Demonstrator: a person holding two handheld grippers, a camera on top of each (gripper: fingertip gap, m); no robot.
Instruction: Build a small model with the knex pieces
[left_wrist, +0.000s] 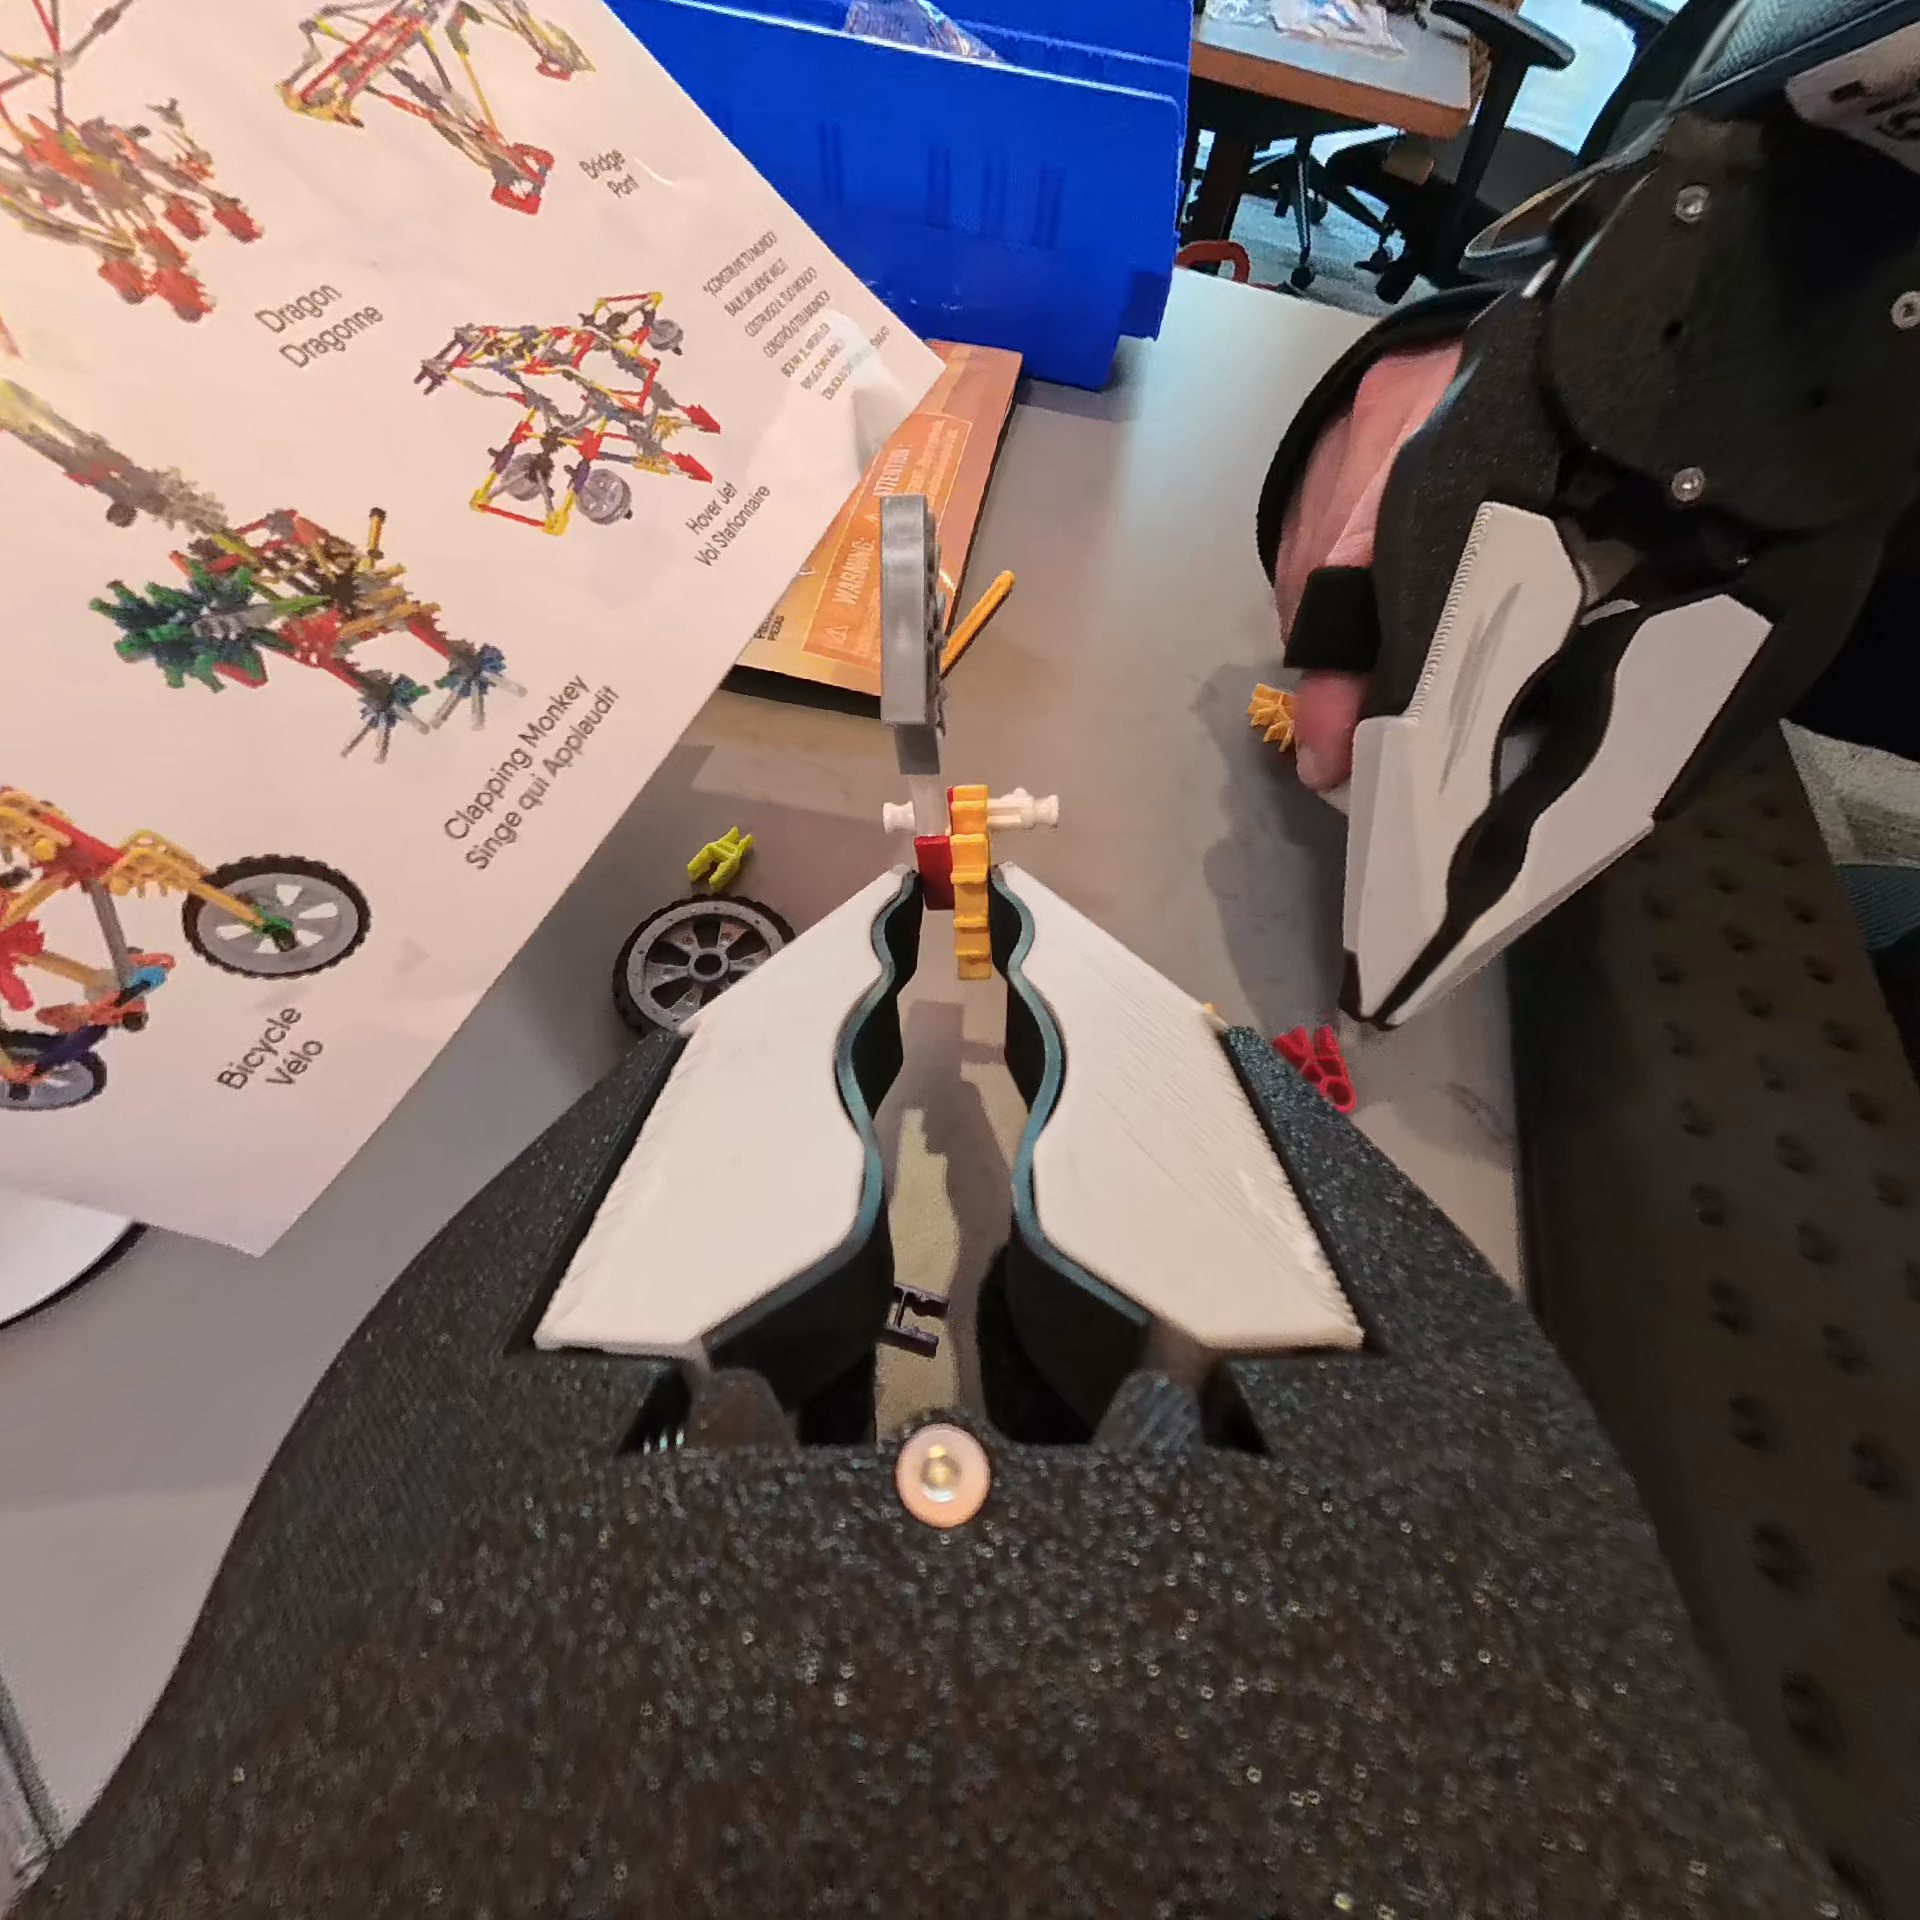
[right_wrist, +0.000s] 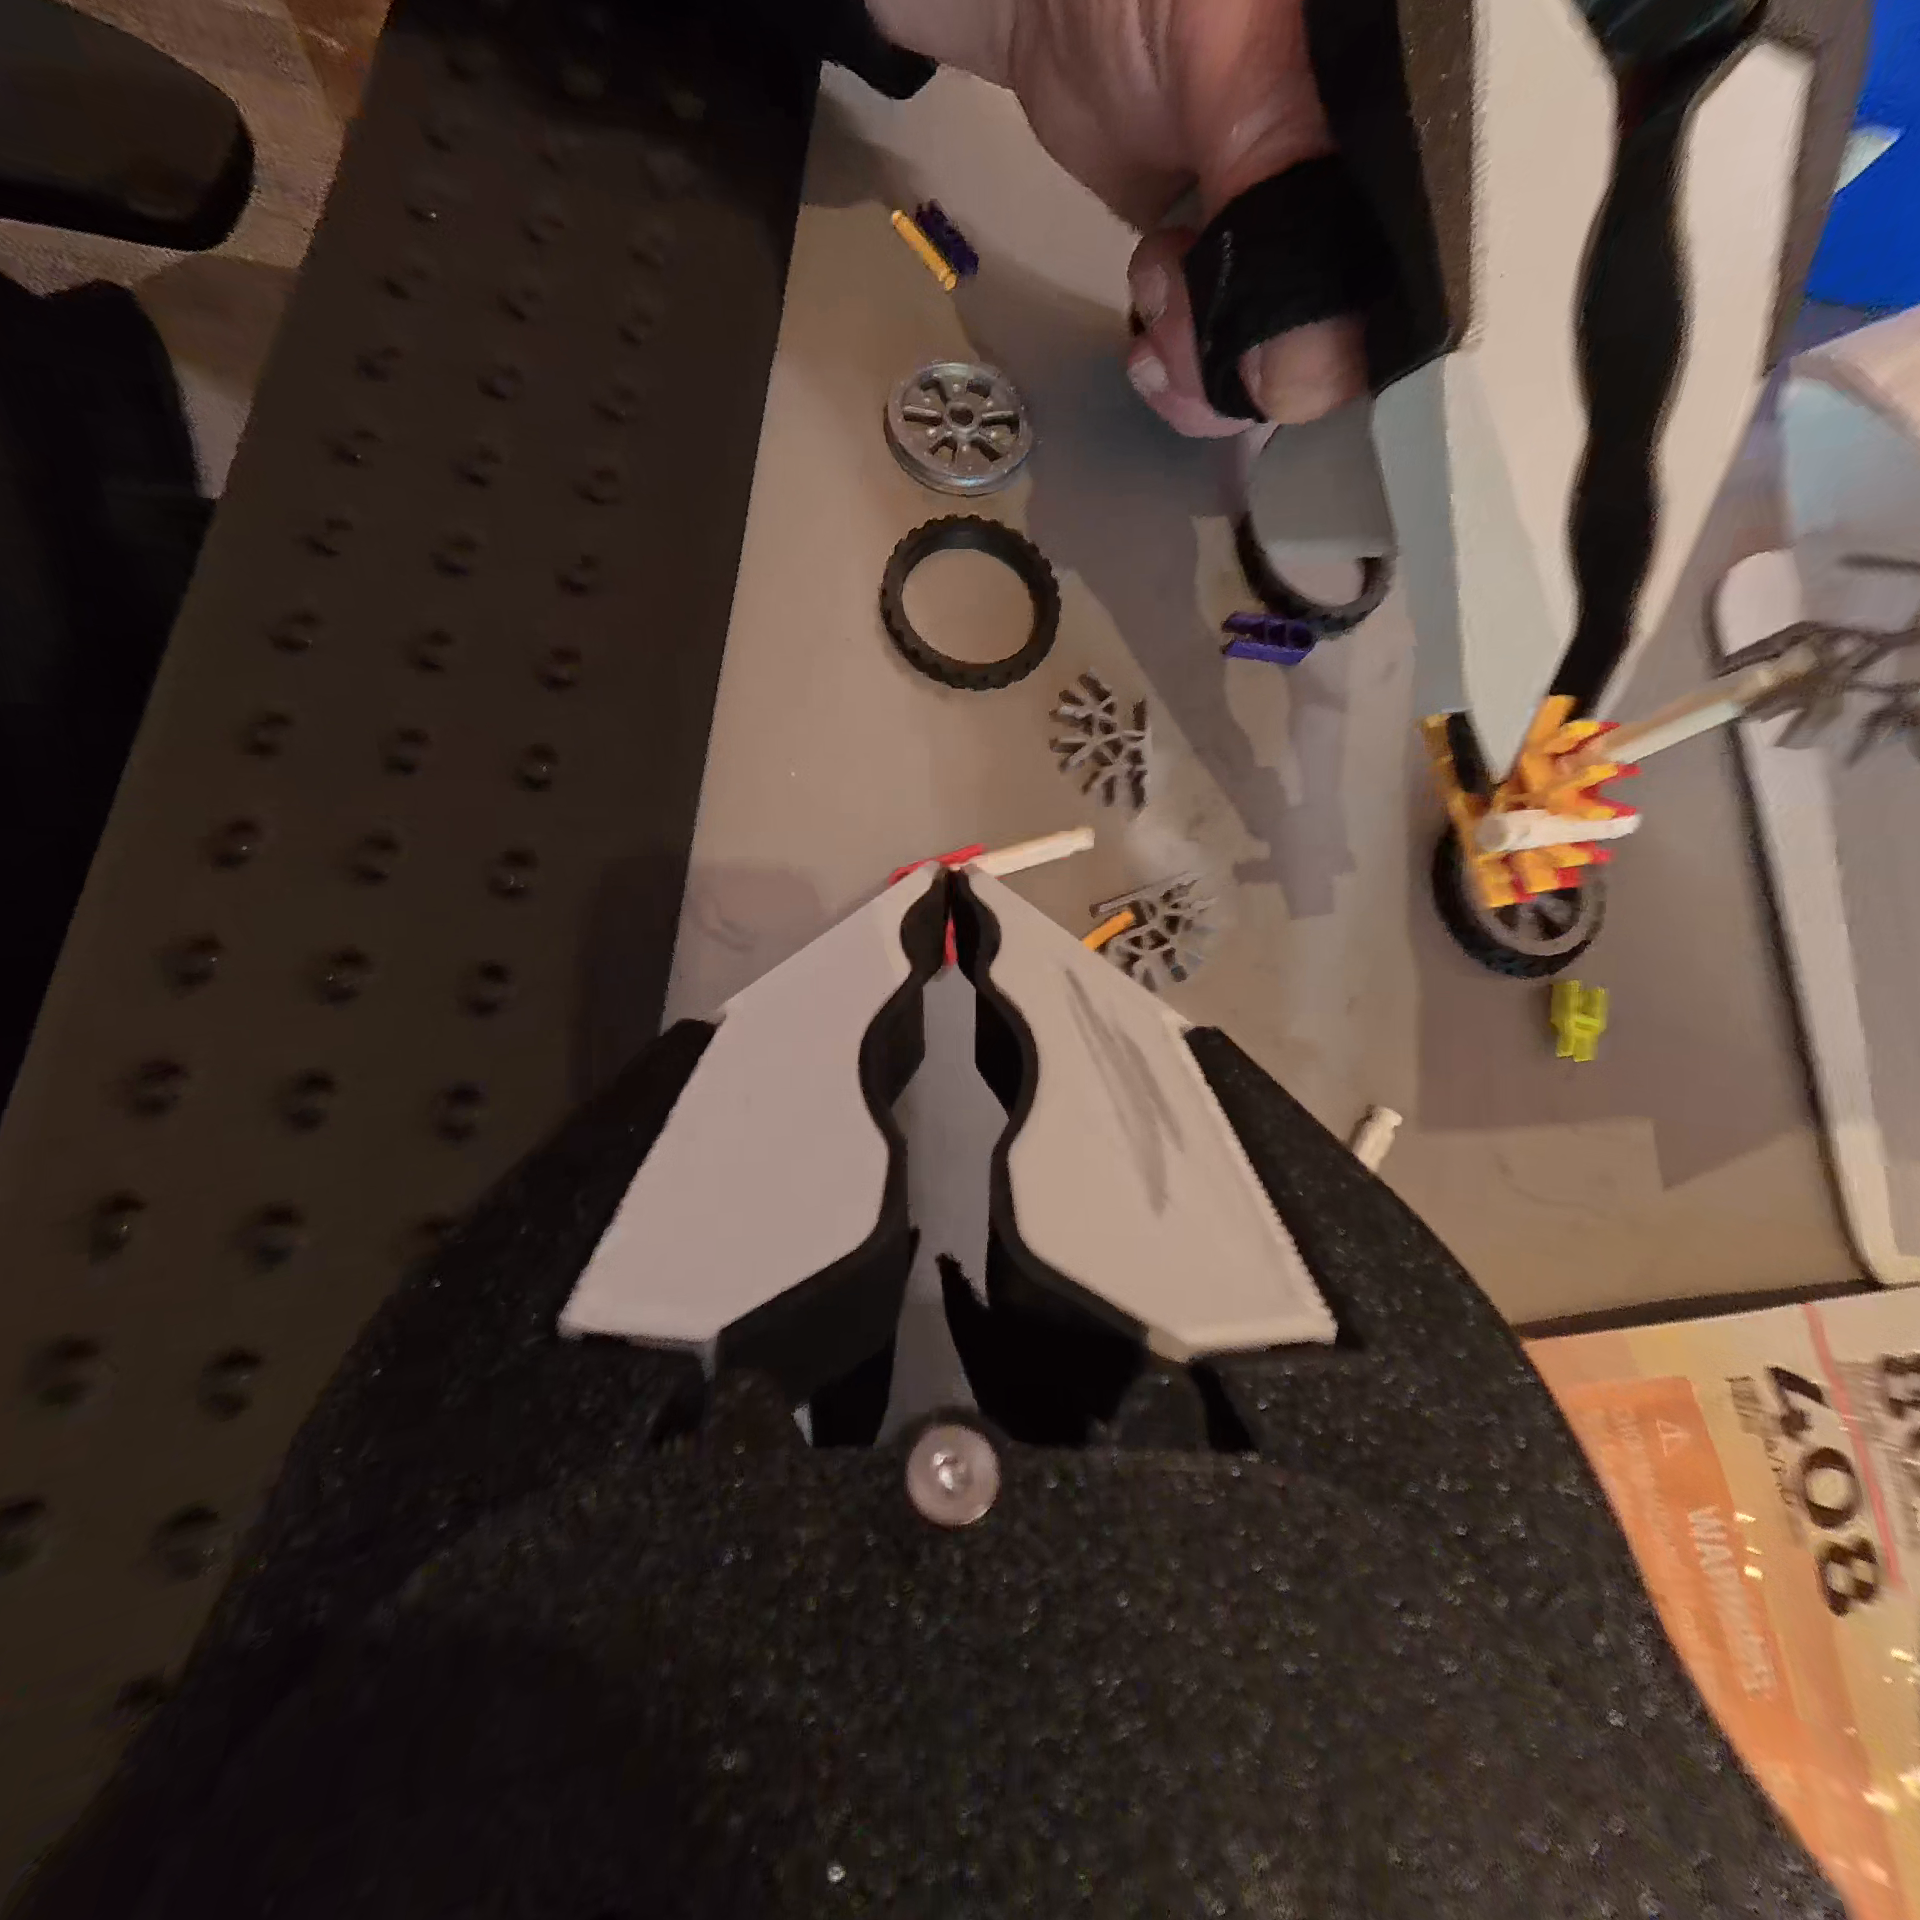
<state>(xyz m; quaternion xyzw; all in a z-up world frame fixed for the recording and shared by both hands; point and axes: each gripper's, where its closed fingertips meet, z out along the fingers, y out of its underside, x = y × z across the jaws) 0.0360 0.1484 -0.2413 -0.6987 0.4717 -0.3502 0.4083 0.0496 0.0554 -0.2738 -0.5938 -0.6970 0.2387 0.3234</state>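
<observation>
My left gripper (left_wrist: 956, 883) is shut on a stacked yellow connector (left_wrist: 969, 894) and red connector (left_wrist: 932, 868). A white rod (left_wrist: 1023, 808) runs through them, and a grey wheel hub (left_wrist: 906, 613) stands above on a clear rod. The right wrist view shows this bundle (right_wrist: 1538, 800) pinched at the left fingertips, above a tyred wheel (right_wrist: 1517, 925). My right gripper (right_wrist: 951, 883) is shut low over the table, with a thin red connector (right_wrist: 940, 862) showing between its pads and a white rod (right_wrist: 1039, 847) sticking out to the right. In the left wrist view that red connector (left_wrist: 1314, 1060) sits at the right gripper's tips (left_wrist: 1361, 1013).
Loose parts lie on the grey table: a grey hub (right_wrist: 958, 426), a black tyre (right_wrist: 968, 603), grey connectors (right_wrist: 1101, 743), a purple clip (right_wrist: 1262, 636), a lime clip (left_wrist: 720, 854), a wheel (left_wrist: 696, 961). An instruction sheet (left_wrist: 416, 520) and a blue bin (left_wrist: 987, 187) stand behind. A black perforated board (right_wrist: 468, 623) borders the table. Some 10 centimeters of space lies between my two pairs of fingers.
</observation>
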